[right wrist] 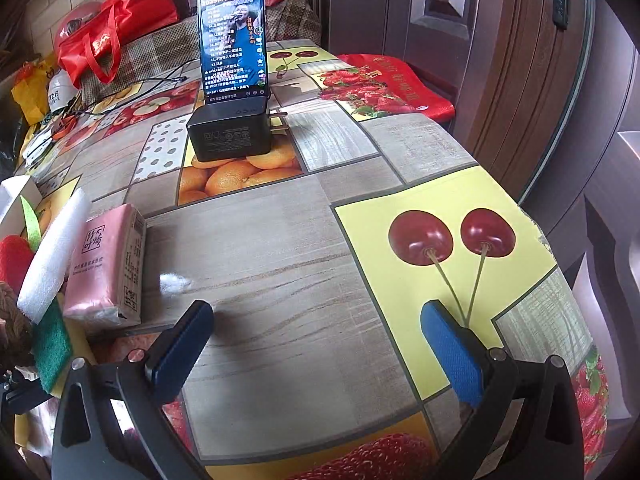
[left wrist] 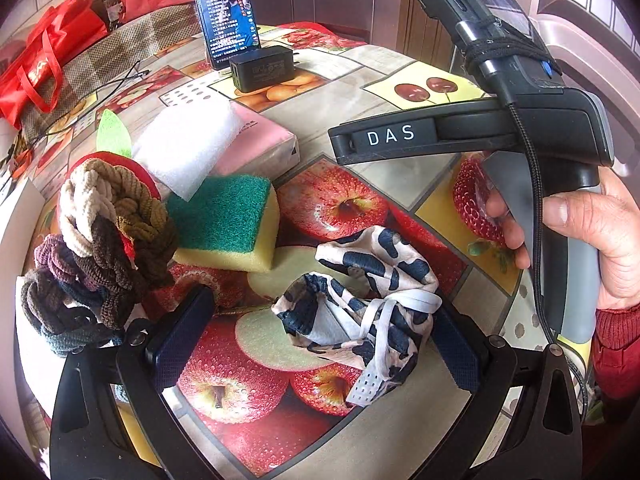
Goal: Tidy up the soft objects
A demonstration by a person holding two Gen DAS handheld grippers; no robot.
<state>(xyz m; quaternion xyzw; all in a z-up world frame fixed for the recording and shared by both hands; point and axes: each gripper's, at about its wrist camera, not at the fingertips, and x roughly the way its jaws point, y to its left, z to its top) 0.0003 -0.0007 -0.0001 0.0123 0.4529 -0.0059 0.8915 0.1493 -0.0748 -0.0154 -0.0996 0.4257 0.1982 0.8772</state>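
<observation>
A crumpled black-and-cream patterned cloth (left wrist: 366,300) with white straps lies on the fruit-print table between the fingers of my left gripper (left wrist: 320,336), which is open around it. To its left sit a green-and-yellow sponge (left wrist: 228,220), a pile of braided hair ties (left wrist: 100,256), a white foam pad (left wrist: 188,146) and a pink tissue pack (left wrist: 264,140). My right gripper (right wrist: 316,344) is open over bare tabletop, holding nothing; its body (left wrist: 460,136) shows in the left wrist view, held by a hand (left wrist: 592,232). The tissue pack (right wrist: 106,264) and foam pad (right wrist: 52,256) lie to its left.
A phone (right wrist: 234,40) stands upright against a black charger (right wrist: 228,134) at the table's far side. Red bags (right wrist: 104,36) and cables (right wrist: 132,92) lie at the back left. The table edge (right wrist: 560,248) curves along the right, with a wooden door (right wrist: 460,40) beyond.
</observation>
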